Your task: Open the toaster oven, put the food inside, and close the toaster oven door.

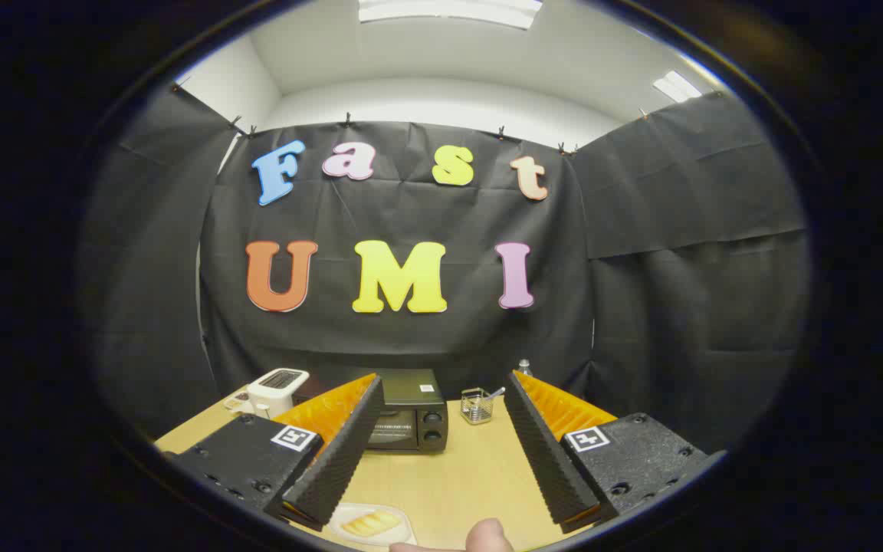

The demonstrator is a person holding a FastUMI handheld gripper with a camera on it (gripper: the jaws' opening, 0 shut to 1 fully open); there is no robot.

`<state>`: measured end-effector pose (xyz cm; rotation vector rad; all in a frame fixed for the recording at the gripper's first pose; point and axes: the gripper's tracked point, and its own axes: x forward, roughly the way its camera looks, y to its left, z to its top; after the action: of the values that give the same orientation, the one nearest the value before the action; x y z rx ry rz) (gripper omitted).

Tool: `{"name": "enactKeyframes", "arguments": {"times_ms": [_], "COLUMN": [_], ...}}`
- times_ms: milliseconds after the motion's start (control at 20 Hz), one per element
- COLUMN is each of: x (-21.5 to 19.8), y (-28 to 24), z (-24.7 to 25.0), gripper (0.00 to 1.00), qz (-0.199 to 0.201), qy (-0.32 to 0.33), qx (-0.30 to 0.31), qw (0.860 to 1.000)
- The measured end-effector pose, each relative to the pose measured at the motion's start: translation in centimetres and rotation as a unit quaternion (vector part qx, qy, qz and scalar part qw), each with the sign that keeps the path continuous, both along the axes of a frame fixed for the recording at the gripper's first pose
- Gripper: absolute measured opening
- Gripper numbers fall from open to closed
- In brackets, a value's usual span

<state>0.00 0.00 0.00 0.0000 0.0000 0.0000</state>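
Gripper (443, 391) held level and facing forward, its two fingers (342, 452) spread wide apart with nothing between them, ridged black pads turned inward, orange backs outward, a person's fingertip (487, 534) showing just below the fingers

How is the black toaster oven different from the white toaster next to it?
The toaster oven is black, while the toaster is white. The toaster oven looks wider and has a front door, now shut, with knobs beside it; the toaster is narrower and has dark slots on top. The toaster oven sits just beyond the open gripper; the toaster stands off past one finger. Both sit at the back of the wooden table.
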Motion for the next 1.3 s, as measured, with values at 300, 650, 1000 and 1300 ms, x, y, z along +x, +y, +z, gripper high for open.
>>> {"name": "enactKeyframes", "arguments": {"times_ms": [300,650,1000,1300], "x": [-0.2,-0.4,-0.2,0.7], "y": [0.2,0.6,1.2,1.4], "z": [0.1,0.3,-0.3,-1.5], "gripper": [1.0,1.0,1.0,1.0], "qz": [0.003,0.009,0.02,0.025], "qy": [-0.002,-0.004,0.005,0.023], "qx": [-0.002,-0.001,0.002,0.008], "qw": [1.0,1.0,1.0,0.999]}}
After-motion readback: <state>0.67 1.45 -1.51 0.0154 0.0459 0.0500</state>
